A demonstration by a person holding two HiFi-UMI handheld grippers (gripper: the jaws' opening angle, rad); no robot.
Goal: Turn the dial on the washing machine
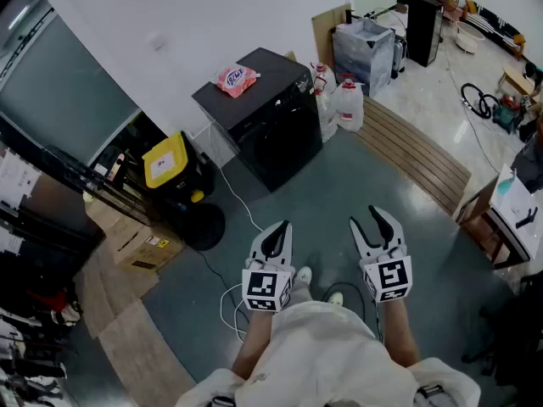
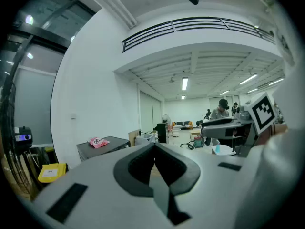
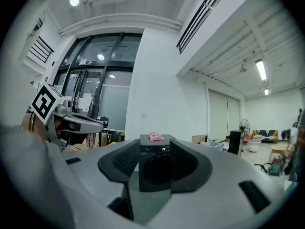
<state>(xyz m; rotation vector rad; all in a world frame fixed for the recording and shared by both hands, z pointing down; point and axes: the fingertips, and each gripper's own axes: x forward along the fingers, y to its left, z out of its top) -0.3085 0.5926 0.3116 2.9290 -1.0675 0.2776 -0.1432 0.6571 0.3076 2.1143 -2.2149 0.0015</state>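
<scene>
Two grippers sit low in my head view, held out side by side above the grey floor and well apart from the washing machine. The left gripper has its jaws brought together, tips meeting, with nothing between them. Its own view agrees: the dark pads run up to a single point. The right gripper has its jaws standing a little apart in a narrow V, and they hold nothing. In the right gripper view the gap between them frames the distant machine without touching it.

That machine is a black front-loader standing on the floor with its back near the white wall, its door facing roughly toward me. A pink packet lies on its lid. I cannot pick out the dial from here, as the control strip along the top front is too small to read in any view.

To the machine's left stands a yellow-lidded box, and to its right are some water jugs. A white cable trails across the floor from beside the machine toward my feet.
</scene>
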